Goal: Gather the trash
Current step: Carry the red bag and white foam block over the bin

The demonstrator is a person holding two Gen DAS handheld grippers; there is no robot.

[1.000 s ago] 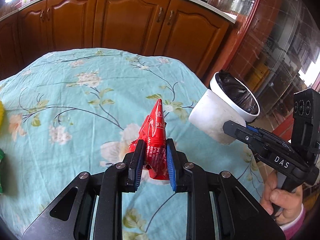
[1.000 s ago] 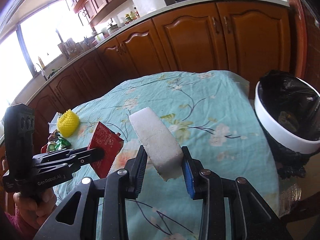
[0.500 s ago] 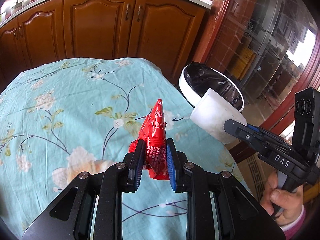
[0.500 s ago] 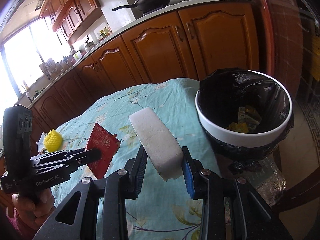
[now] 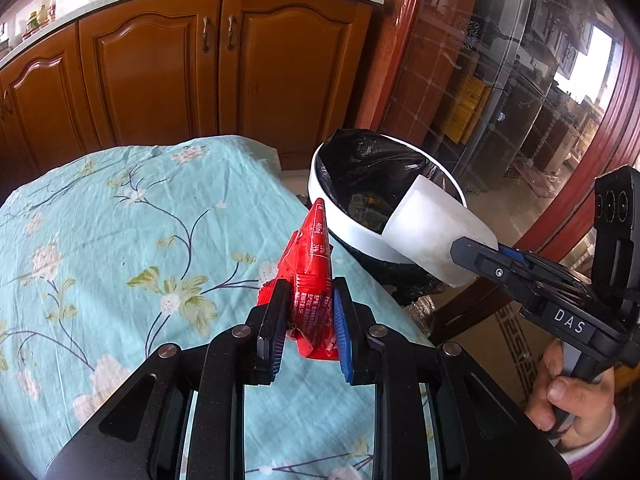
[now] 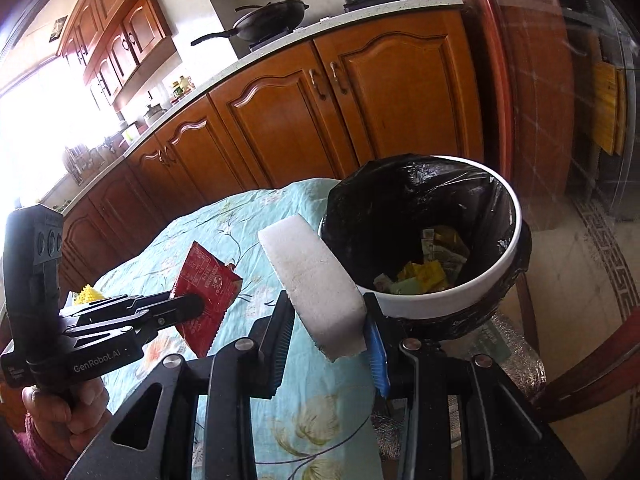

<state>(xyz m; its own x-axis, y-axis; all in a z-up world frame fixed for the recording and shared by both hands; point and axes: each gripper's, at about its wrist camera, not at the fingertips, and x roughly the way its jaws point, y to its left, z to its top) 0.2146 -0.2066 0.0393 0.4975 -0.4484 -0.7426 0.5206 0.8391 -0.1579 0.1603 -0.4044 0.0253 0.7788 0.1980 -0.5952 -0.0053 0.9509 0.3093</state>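
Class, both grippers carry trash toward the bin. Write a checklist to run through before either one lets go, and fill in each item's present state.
1. Left gripper shut on red wrapper: ok.
2. Right gripper shut on white foam block: ok.
3. Bin open, black liner in place: ok.
4. Room left in the bin: ok, only scraps at the bottom.
5. Foam block over the bin opening: not ok, short of the rim.
6. Wrapper over the bin opening: not ok, above the tablecloth.

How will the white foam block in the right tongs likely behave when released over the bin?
The white foam block looks porous, so probably light. It juts out unsagging, so likely stiff. Its flat sides suggest it won't roll inside the black-lined white bin.
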